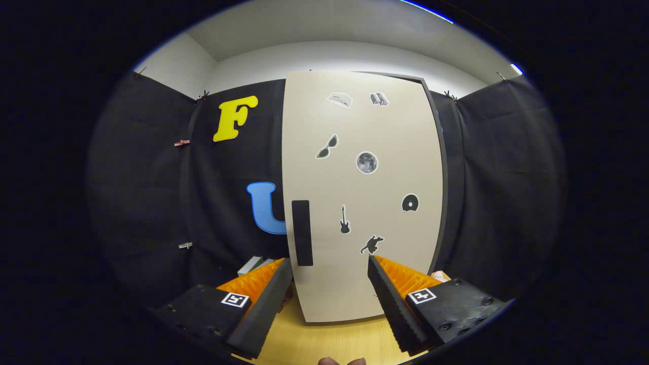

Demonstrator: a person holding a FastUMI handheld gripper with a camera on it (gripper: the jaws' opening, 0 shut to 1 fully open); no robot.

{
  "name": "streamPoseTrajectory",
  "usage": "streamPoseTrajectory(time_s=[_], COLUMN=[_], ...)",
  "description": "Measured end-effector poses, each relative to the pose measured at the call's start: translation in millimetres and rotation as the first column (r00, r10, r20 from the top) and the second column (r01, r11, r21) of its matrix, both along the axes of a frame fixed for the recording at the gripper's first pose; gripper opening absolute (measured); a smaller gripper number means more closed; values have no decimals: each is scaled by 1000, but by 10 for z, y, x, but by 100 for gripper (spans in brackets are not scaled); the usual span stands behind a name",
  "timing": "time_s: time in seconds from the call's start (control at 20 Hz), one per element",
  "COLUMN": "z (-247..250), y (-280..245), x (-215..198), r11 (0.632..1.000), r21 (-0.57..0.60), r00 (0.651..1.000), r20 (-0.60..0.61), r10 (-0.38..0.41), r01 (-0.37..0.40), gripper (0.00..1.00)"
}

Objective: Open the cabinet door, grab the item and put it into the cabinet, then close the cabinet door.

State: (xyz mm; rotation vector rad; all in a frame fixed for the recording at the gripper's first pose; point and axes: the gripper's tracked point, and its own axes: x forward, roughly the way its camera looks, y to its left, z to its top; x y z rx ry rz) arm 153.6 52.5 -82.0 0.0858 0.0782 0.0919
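A tall beige cabinet door (pixel 362 197) stands straight ahead, dotted with small stickers. Its black vertical handle (pixel 302 232) sits near the door's left edge, just above my left fingertip. The door looks shut against the dark cabinet frame (pixel 440 167) on its right side. My gripper (pixel 330 266) is open, its two fingers spread wide with nothing between them, their tips close in front of the door's lower part. A pale boxy item (pixel 253 264) lies on the table behind the left finger (pixel 263 304), partly hidden by it.
The light wooden tabletop (pixel 324 339) runs under the fingers up to the cabinet's foot. Black cloth walls close in on both sides. A small pinkish object (pixel 440 276) peeks out behind the right finger. A bit of a hand (pixel 342 361) shows at the bottom.
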Motion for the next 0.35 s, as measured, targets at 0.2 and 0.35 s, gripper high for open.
streamPoseTrajectory(time_s=[0.2,0.35], z=[8,2], y=[-48,-87], x=[-10,-12], r11=[1000,1000], r21=[-2,-13], r00=[1000,1000], r20=[4,5], r10=[-3,-7], r01=[3,7], gripper=[97,97])
